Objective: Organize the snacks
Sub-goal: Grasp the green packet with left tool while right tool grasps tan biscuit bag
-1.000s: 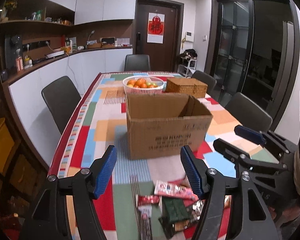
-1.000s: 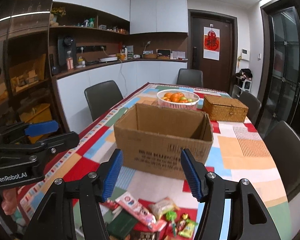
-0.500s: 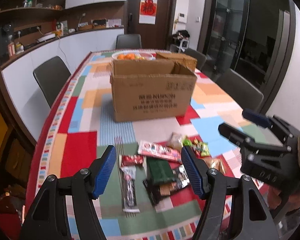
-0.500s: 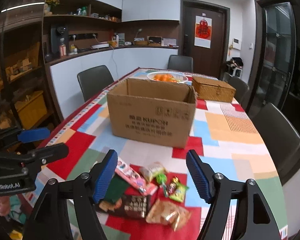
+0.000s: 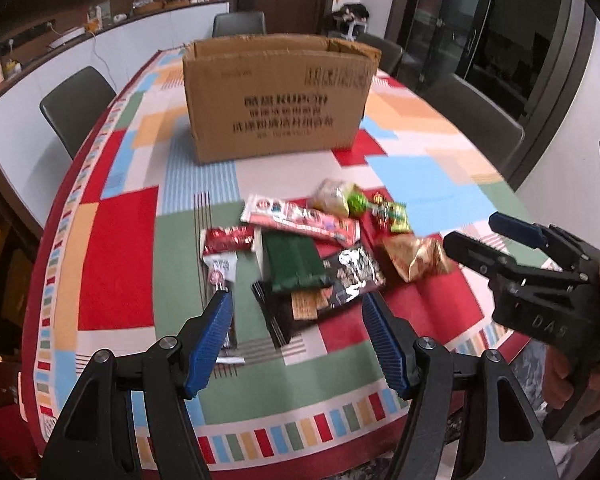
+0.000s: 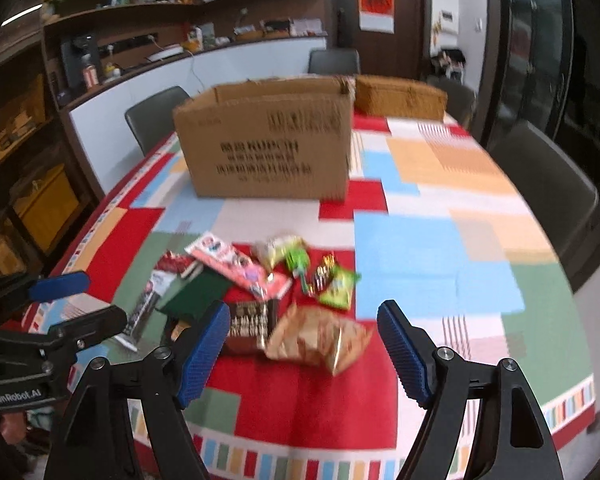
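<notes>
Snacks (image 5: 316, 252) are piled mid-frame before the box (image 5: 278, 96), its inside unseen; both grippers (image 5: 300, 338) (image 6: 304, 356) are held wide, empty.

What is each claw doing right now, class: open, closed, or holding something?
Left claw: open, empty, above the snacks.
Right claw: open, empty.

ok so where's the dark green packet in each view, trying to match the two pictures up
Left wrist view: the dark green packet lies centre frame, just beyond the open left gripper.
Right wrist view: the same packet sits lower left, beside the right gripper's left finger.
Shared landmark: the cardboard box, farther up the table in both.
</notes>
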`<state>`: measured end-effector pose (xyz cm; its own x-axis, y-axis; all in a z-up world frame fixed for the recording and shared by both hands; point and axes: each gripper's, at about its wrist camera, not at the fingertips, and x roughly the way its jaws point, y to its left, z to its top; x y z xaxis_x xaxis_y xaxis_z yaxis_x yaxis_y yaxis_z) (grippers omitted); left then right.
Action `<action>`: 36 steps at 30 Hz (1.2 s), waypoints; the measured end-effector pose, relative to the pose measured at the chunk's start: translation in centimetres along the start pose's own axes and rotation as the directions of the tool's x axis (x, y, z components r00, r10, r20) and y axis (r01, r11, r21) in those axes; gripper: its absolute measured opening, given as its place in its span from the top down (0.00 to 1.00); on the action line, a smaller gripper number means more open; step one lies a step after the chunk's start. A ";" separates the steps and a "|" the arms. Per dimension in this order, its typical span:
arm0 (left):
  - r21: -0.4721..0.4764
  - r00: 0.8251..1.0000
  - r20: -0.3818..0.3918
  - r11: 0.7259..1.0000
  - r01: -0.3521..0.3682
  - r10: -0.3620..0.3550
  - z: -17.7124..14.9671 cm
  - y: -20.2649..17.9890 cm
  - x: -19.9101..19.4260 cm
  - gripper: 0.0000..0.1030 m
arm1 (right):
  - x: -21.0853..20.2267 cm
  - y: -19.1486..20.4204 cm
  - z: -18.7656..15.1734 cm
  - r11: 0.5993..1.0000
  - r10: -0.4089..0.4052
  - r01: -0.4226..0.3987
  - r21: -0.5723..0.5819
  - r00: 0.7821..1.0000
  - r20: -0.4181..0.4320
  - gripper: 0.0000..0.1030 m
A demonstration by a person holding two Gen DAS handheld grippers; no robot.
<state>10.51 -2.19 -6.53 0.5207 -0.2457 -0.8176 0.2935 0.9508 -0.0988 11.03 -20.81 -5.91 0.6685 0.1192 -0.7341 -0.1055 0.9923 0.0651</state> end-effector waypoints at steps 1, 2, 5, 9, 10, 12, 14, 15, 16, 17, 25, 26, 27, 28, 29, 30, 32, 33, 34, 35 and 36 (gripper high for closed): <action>0.000 1.000 -0.013 1.000 0.003 -0.003 -0.1 -0.1 0.4 0.35 | 0.2 -0.3 -0.3 1.000 0.004 -0.004 0.012 1.000 -0.011 0.26; -0.001 1.000 -0.022 1.000 0.005 -0.005 -0.1 -0.1 0.6 0.35 | 0.4 -0.5 -0.5 1.000 0.003 -0.003 0.025 1.000 -0.019 0.26; 0.002 1.000 -0.027 1.000 0.005 -0.005 0.2 -0.1 1.2 0.35 | 1.0 -1.0 -0.9 0.998 0.005 -0.003 0.061 0.999 -0.040 0.26; 0.005 1.000 -0.009 1.000 -0.001 0.001 1.5 0.1 1.9 0.35 | 1.8 -1.5 -0.8 0.996 0.013 -0.008 0.092 0.998 -0.055 0.26; 0.004 1.000 -0.004 1.000 -0.001 0.001 1.9 0.1 2.3 0.35 | 2.2 -1.7 -0.8 0.995 0.013 -0.008 0.100 0.998 -0.057 0.26; 0.002 1.000 -0.014 1.000 0.002 -0.002 2.4 0.2 3.1 0.35 | 2.8 -1.9 -0.7 0.994 0.016 -0.009 0.113 0.998 -0.065 0.26; -0.005 0.999 -0.035 1.000 0.015 -0.015 2.7 0.4 4.2 0.35 | 3.6 -2.4 -0.7 0.990 0.024 -0.013 0.138 0.996 -0.081 0.26; -0.014 0.998 -0.052 1.000 0.023 -0.023 2.8 0.5 4.8 0.35 | 4.0 -2.6 -0.7 0.988 0.031 -0.017 0.151 0.996 -0.088 0.26; -0.022 0.997 -0.064 0.999 0.030 -0.032 2.8 0.6 5.3 0.36 | 4.5 -2.8 -0.7 0.986 0.037 -0.020 0.165 0.994 -0.100 0.26; -0.027 0.996 -0.076 0.999 0.035 -0.037 2.8 0.6 5.8 0.36 | 4.9 -2.9 -0.6 0.984 0.041 -0.022 0.174 0.993 -0.108 0.26; -0.036 0.993 -0.115 0.999 0.030 -0.034 3.1 0.8 8.3 0.40 | 7.7 -3.7 -1.4 0.971 0.078 -0.035 0.235 0.981 -0.177 0.26; -0.040 0.993 -0.117 0.999 0.029 -0.033 3.1 0.8 8.6 0.41 | 7.8 -3.7 -1.5 0.970 0.080 -0.035 0.240 0.980 -0.180 0.26; -0.043 0.992 -0.119 0.999 0.029 -0.034 3.2 0.9 8.8 0.42 | 8.0 -3.8 -1.5 0.970 0.080 -0.035 0.242 0.980 -0.182 0.26; -0.046 0.992 -0.123 0.999 0.028 -0.034 3.3 1.0 9.0 0.43 | 8.2 -3.8 -1.5 0.969 0.081 -0.034 0.244 0.979 -0.185 0.26; -0.051 0.991 -0.129 0.998 0.029 -0.035 3.4 1.0 9.3 0.44 | 8.5 -3.8 -1.5 0.968 0.082 -0.033 0.247 0.979 -0.189 0.29; -0.055 0.990 -0.134 0.998 0.030 -0.037 3.5 1.0 9.5 0.45 | 8.6 -3.8 -1.5 0.968 0.083 -0.033 0.250 0.978 -0.193 0.30; -0.066 0.989 -0.144 0.997 0.035 -0.044 3.5 1.1 10.0 0.47 | 9.1 -3.8 -1.6 0.966 0.095 -0.040 0.255 0.974 -0.205 0.32; -0.068 0.988 -0.147 0.997 0.037 -0.047 3.6 1.1 10.1 0.48 | 9.3 -3.8 -1.6 0.965 0.100 -0.044 0.258 0.972 -0.211 0.33; -0.067 0.987 -0.153 0.997 0.036 -0.046 3.5 1.1 10.4 0.49 | 9.5 -3.7 -1.7 0.965 0.104 -0.045 0.260 0.971 -0.217 0.35; -0.067 0.987 -0.155 0.997 0.034 -0.044 3.5 1.1 10.5 0.50 | 9.7 -3.8 -1.7 0.964 0.107 -0.047 0.262 0.970 -0.220 0.35; -0.067 0.987 -0.157 0.997 0.032 -0.042 3.5 1.1 10.6 0.51 | 9.7 -3.8 -1.7 0.964 0.106 -0.047 0.261 0.970 -0.217 0.36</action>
<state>19.11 -4.42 -13.29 0.3754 -0.2531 -0.8916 0.2558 0.9529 -0.1628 16.63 -23.46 -14.41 0.4782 0.2137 -0.8519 0.0586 0.9600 0.2738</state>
